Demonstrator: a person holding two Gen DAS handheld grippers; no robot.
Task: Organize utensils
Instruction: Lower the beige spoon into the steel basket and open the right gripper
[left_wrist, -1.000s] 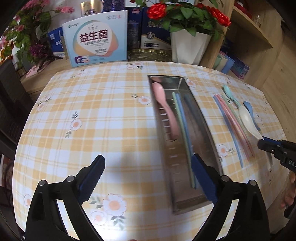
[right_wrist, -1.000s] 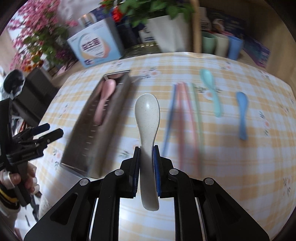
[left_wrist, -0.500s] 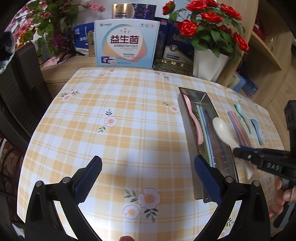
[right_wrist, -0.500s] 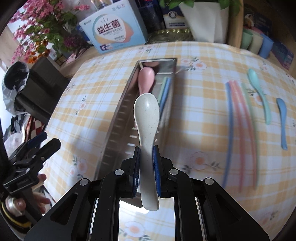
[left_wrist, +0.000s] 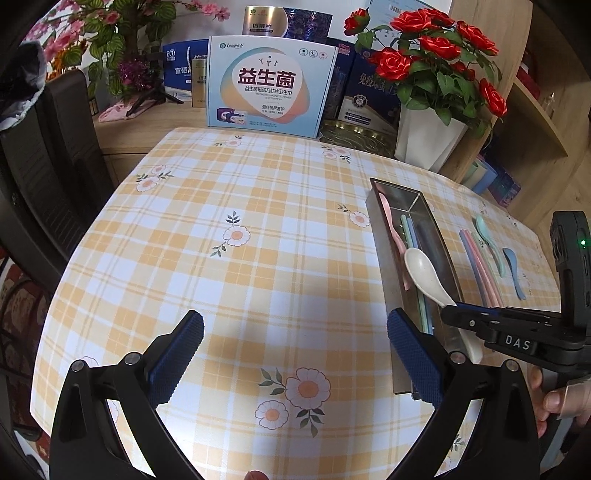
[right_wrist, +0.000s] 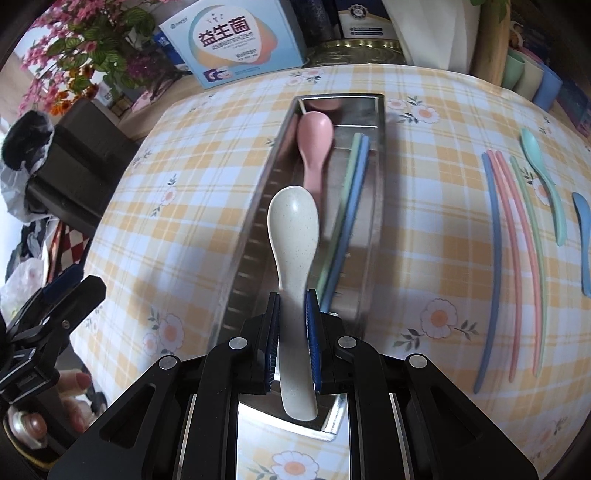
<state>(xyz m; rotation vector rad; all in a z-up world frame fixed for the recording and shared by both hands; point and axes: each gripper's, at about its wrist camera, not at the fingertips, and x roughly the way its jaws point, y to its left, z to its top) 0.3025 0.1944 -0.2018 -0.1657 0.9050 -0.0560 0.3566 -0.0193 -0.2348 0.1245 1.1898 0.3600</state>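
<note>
White spoon (right_wrist: 293, 236) now lengthwise over tray (right_wrist: 376, 206)

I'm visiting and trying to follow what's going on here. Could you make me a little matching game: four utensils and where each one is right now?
Things:
1. white spoon
2. pink spoon
3. teal spoon
4. pink chopsticks

Places:
A. lying in the metal tray
B. on the tablecloth, just left of the blue spoon
C. clamped in the right tool
D. on the tablecloth, beside a blue chopstick

Pairs: 1-C, 2-A, 3-B, 4-D
</note>
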